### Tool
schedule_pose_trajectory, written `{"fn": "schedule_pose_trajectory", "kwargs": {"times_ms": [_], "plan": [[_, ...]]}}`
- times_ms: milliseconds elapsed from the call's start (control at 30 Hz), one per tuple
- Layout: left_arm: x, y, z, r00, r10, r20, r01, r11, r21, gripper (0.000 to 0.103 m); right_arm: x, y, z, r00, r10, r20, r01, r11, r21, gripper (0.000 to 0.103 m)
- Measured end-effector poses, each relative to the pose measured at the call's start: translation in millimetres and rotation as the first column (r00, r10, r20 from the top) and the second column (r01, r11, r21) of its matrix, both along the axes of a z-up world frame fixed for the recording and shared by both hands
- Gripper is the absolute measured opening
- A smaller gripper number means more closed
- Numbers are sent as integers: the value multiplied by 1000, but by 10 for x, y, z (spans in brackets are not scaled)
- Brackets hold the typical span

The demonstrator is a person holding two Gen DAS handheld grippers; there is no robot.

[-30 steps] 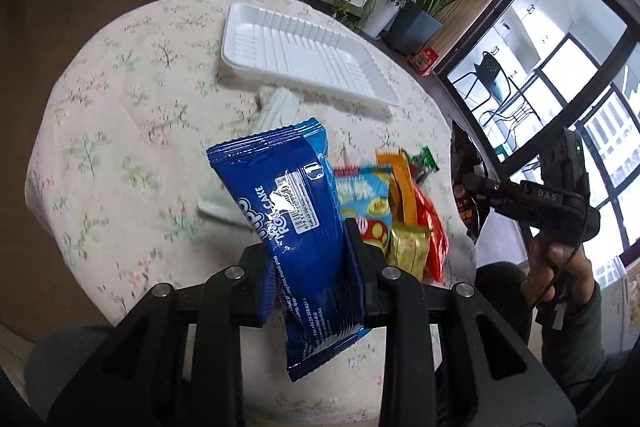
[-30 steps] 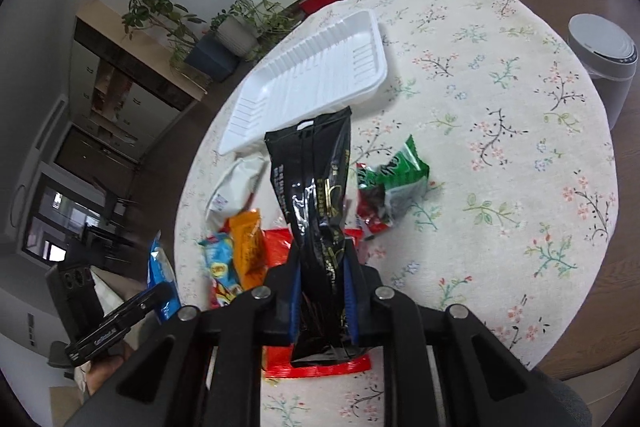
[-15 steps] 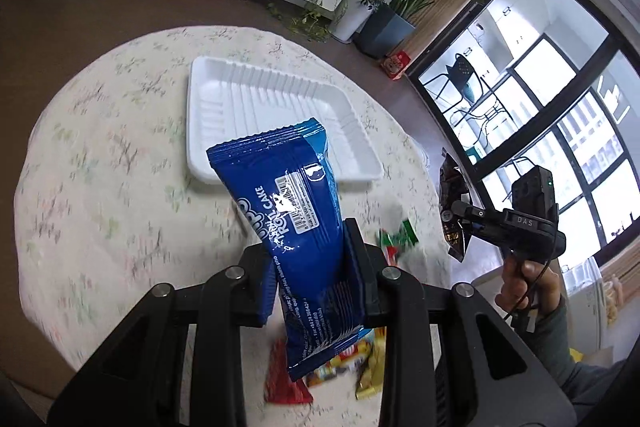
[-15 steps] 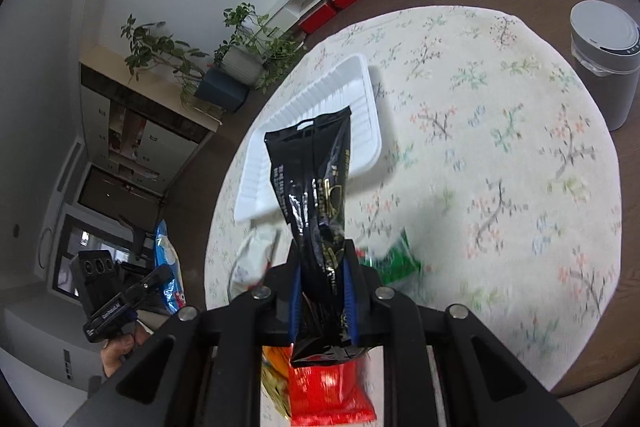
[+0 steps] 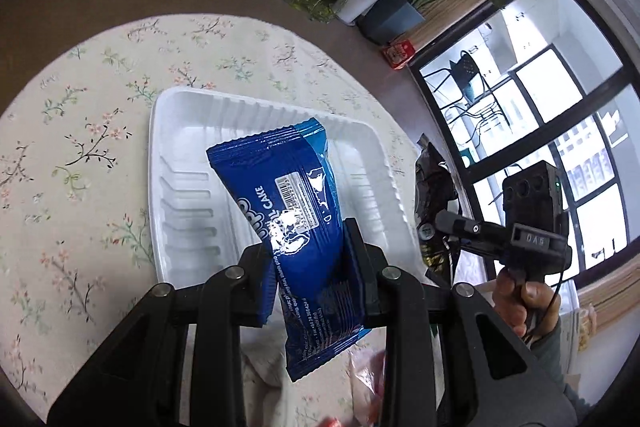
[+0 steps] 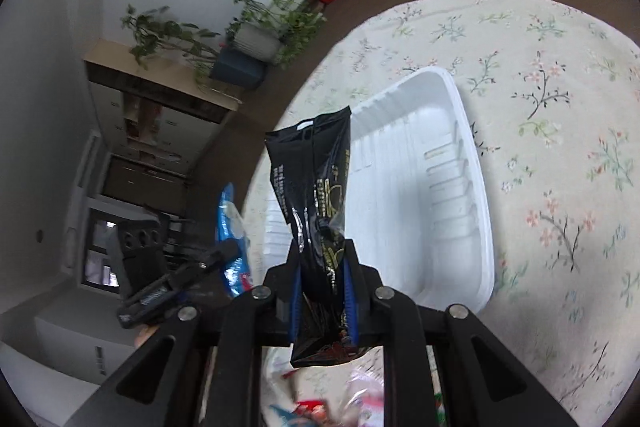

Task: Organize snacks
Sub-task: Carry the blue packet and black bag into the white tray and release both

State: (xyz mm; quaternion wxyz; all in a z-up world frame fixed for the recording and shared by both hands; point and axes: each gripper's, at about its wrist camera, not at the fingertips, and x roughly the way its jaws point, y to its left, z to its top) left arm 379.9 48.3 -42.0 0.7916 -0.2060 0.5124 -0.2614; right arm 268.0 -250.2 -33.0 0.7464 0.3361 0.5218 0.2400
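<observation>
the white tray point(image 5: 168, 163) on the floral table lies bare, so nothing is sorted yet: the left gripper point(image 5: 310, 263) is clamped on a blue cake packet point(image 5: 288, 195) above it, the right gripper point(image 6: 322, 281) on a black packet point(image 6: 316, 179), other snacks point(image 6: 320, 403) waiting near the table's edge.

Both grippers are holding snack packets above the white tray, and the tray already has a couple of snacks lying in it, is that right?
Not quite. Both wrist views show the white tray with nothing in it. The left gripper holds a blue packet and the right gripper a black packet above it.
</observation>
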Motion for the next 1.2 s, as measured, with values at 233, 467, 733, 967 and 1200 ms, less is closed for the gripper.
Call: {"fn": "schedule_pose_trajectory", "kwargs": {"times_ms": [233, 467, 733, 967, 1200], "plan": [[232, -166, -348, 997, -58, -43, 58, 998, 10, 27, 359, 306, -297, 997, 55, -63, -54, 998, 17, 19], [457, -320, -491, 997, -57, -58, 59, 998, 37, 27, 481, 408, -487, 994, 55, -90, -57, 998, -21, 19], [458, -366, -603, 996, -52, -79, 55, 998, 43, 27, 506, 407, -603, 994, 49, -97, -53, 998, -39, 19], [368, -442, -516, 995, -40, -90, 45, 997, 58, 27, 478, 422, -643, 994, 47, -97, -54, 996, -69, 19], [390, -400, -532, 996, -12, -92, 18, 998, 64, 27, 470, 475, -645, 994, 51, -96, -63, 990, -127, 24]]}}
